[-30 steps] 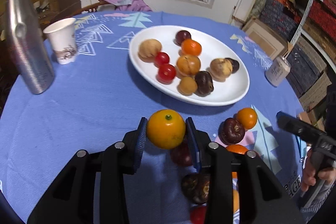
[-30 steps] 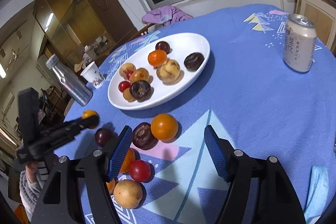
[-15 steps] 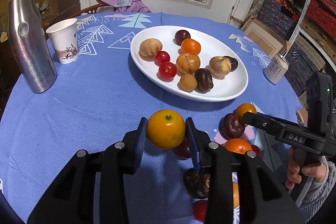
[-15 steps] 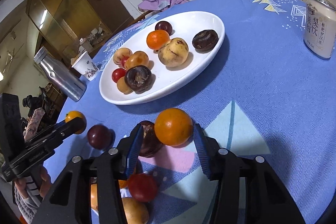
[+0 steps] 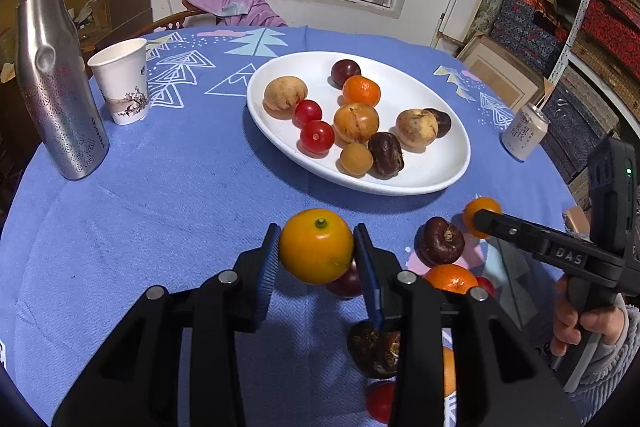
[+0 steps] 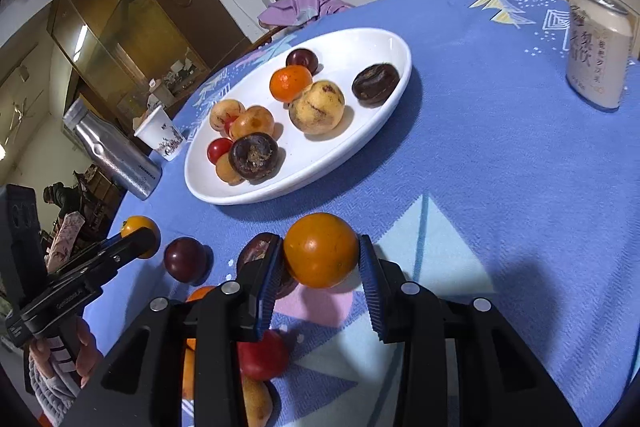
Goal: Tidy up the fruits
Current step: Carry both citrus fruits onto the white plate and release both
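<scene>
My left gripper (image 5: 316, 259) is shut on a yellow-orange citrus (image 5: 316, 251) and holds it just above the blue cloth, in front of the white plate (image 5: 440, 179). The plate carries several fruits. In the right wrist view my right gripper (image 6: 320, 259) has its jaws closing on an orange (image 6: 321, 250) that rests on the cloth, and both blue pads touch its sides. A dark brown fruit (image 6: 256, 251) lies just left of it, and a plum (image 6: 185, 259) farther left. More loose fruits lie under both grippers, partly hidden.
A steel bottle (image 5: 56, 75) and a paper cup (image 5: 124, 81) stand at the left of the table, and a drink can (image 6: 598, 55) at the right. Bare blue cloth lies between the plate and the can. A chair with purple cloth stands behind the table.
The right gripper moved forward onto the orange and its wide jaws came together on it. The left gripper stayed put with its citrus.
</scene>
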Demonstrator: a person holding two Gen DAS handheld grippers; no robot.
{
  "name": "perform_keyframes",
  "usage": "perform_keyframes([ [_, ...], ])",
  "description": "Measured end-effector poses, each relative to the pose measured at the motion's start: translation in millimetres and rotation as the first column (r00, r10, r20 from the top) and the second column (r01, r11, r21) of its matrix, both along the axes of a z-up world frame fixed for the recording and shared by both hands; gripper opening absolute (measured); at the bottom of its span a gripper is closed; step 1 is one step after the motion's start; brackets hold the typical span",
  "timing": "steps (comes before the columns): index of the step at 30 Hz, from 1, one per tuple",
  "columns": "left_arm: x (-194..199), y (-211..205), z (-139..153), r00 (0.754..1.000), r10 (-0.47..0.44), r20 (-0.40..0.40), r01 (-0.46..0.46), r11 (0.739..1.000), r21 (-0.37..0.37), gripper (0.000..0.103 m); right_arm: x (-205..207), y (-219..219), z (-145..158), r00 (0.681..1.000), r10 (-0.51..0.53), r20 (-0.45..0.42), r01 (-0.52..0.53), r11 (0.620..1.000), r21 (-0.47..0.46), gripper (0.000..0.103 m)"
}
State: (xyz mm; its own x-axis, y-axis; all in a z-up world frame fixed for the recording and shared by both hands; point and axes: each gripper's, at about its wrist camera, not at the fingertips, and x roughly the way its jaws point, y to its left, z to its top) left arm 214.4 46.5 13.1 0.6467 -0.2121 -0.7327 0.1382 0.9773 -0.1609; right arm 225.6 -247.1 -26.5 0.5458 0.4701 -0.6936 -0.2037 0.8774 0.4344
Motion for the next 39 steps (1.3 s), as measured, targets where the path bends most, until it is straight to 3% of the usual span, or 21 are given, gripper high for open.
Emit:
perform_keyframes([
  [10, 11, -21, 50, 0.995, -0.022, 0.092, 0.020, 0.999, 0.028, 0.036, -37, -24, 83, 0.967, -0.034, 0.252, 0.029, 0.999, 0.024, 0.038],
  [18, 53, -47, 81, 0.985, -0.002, 0.170, -0.006, 0.999, 0.048, 0.036, 11, -12, 122, 0.955, -0.035, 0.295, 0.030, 0.999, 0.022, 0.038],
  [27, 130, -52, 40, 0.996, 0.026, 0.080, -0.029, 0.999, 0.036, 0.036, 99, 16, 65, 0.984, -0.052, 0.173, 0.054, 0.999, -0.007, 0.038],
  [32, 165, -48, 11, 0.999, 0.032, 0.026, -0.033, 0.999, 0.024, 0.036, 126, 21, 43, 0.989, -0.054, 0.137, 0.059, 0.998, -0.035, 0.038],
  [39, 183, -49, -7, 1.000, 0.022, -0.001, -0.022, 0.999, 0.041, 0.037, 144, 34, 31, 0.991, -0.029, 0.134, 0.045, 0.993, -0.113, 0.042],
])
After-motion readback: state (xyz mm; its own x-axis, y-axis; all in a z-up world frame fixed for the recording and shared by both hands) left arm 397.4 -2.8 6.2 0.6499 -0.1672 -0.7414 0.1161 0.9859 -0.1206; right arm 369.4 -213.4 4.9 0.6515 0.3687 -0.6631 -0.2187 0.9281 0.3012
